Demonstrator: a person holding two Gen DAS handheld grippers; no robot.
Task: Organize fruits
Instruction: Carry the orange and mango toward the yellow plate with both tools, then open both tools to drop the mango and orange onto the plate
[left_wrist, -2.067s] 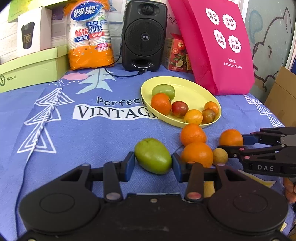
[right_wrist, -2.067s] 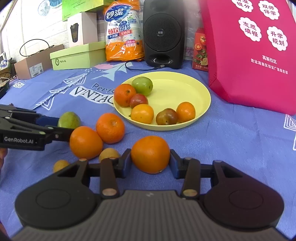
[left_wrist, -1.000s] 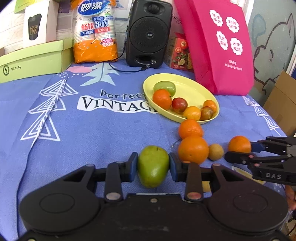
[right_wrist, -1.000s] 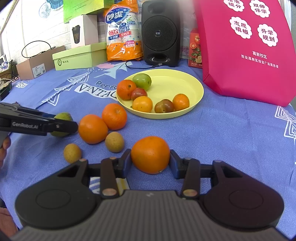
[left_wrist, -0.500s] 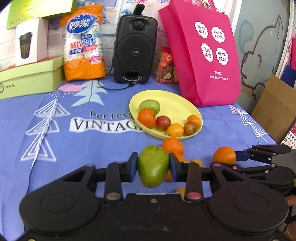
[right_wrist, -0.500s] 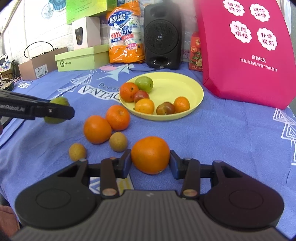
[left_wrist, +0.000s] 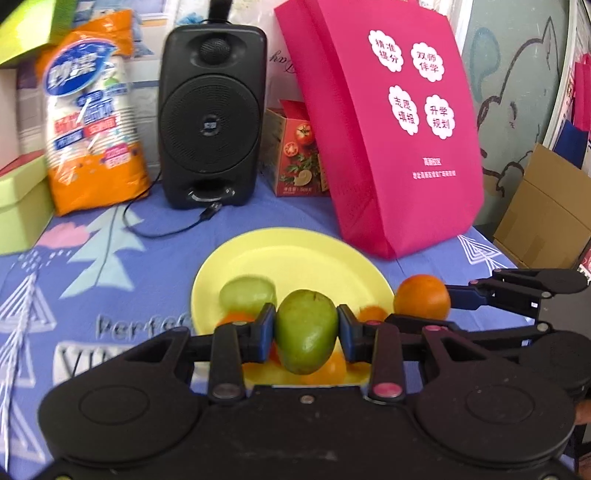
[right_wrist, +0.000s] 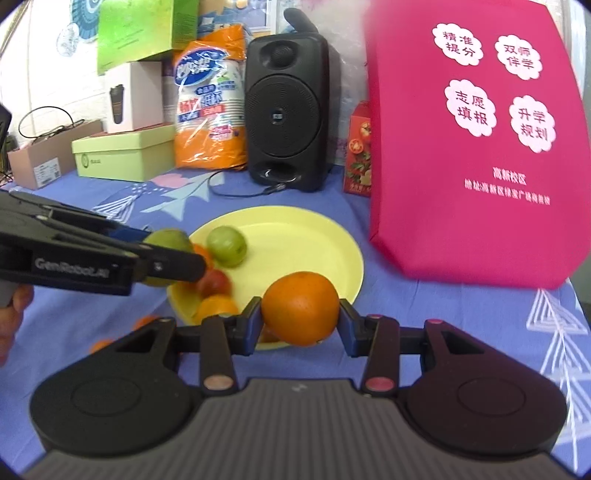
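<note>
My left gripper (left_wrist: 306, 332) is shut on a green mango (left_wrist: 306, 328) and holds it in the air over the near rim of the yellow plate (left_wrist: 314, 258). My right gripper (right_wrist: 301, 321) is shut on an orange (right_wrist: 301, 306), lifted above the plate's (right_wrist: 295, 236) near right edge. In the right wrist view the left gripper (right_wrist: 162, 254) comes in from the left with the mango (right_wrist: 168, 240) over the plate. In the left wrist view the right gripper (left_wrist: 424, 308) carries the orange (left_wrist: 421, 297) at the right. Several fruits lie on the plate, including a green one (right_wrist: 226, 245).
A black speaker (left_wrist: 210, 133) with a cable, a pink bag (left_wrist: 399, 129), an orange pack of cups (left_wrist: 92, 122), a red carton (left_wrist: 297, 155) and green boxes (right_wrist: 122, 155) stand behind the plate. Two small orange fruits (right_wrist: 146, 321) lie on the blue cloth (right_wrist: 461, 306) at the lower left.
Both grippers have lifted their fruit off the cloth and carried it forward over the plate. The loose fruits on the cloth have dropped back out of sight or to the lower edge.
</note>
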